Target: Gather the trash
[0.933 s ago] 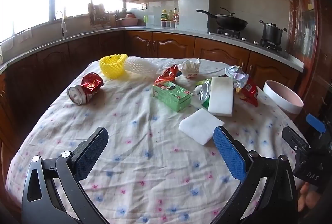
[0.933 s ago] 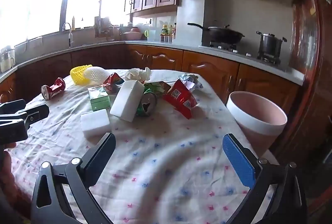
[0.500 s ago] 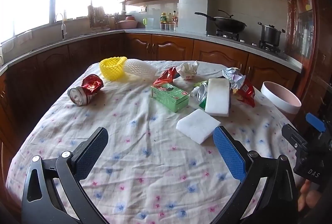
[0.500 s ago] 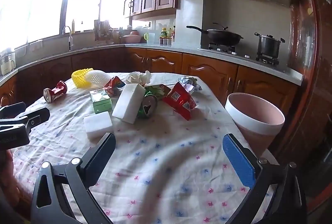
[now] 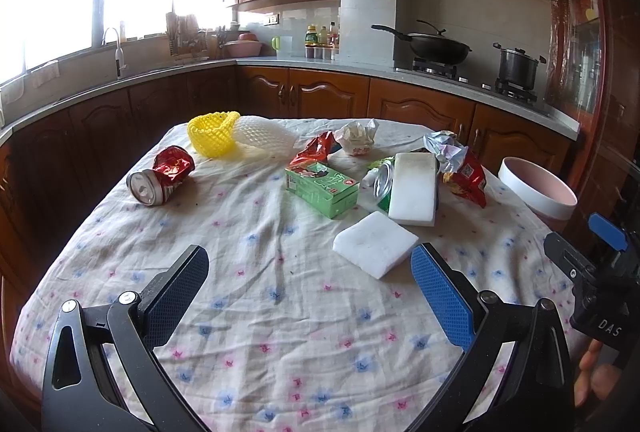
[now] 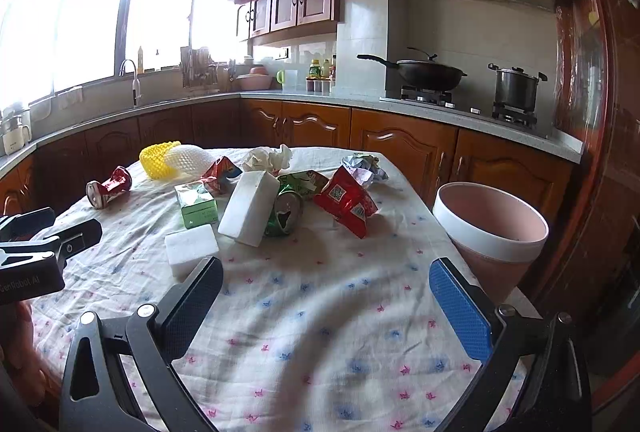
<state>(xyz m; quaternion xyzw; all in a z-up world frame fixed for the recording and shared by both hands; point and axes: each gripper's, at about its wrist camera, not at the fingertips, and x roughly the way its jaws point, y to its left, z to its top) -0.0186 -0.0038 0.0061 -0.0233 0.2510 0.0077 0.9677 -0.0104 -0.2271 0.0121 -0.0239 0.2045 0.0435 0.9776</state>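
Kitchen table with a flowery cloth [image 5: 280, 312], trash piled mid-table: green carton [image 5: 322, 186], with a flat white foam pad [image 5: 375, 249] just right of it, and a crushed red can [image 5: 162, 176] well left. Left gripper [image 5: 308, 284] and right gripper [image 6: 326, 296] both hover wide open, holding nothing. Pink bin [image 6: 490, 236] sits far right of the carton.

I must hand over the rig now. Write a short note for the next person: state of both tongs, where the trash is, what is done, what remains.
Left tongs: open, empty, over the near part of the tablecloth.
Right tongs: open, empty, near the pink bin at the table's right edge.
Trash, all on the cloth: crushed red can far left, yellow net, green carton, two white foam blocks, green can, red snack bag, crumpled papers.
Done: nothing collected, as far as the bin's visible inside shows.
Left: everything.
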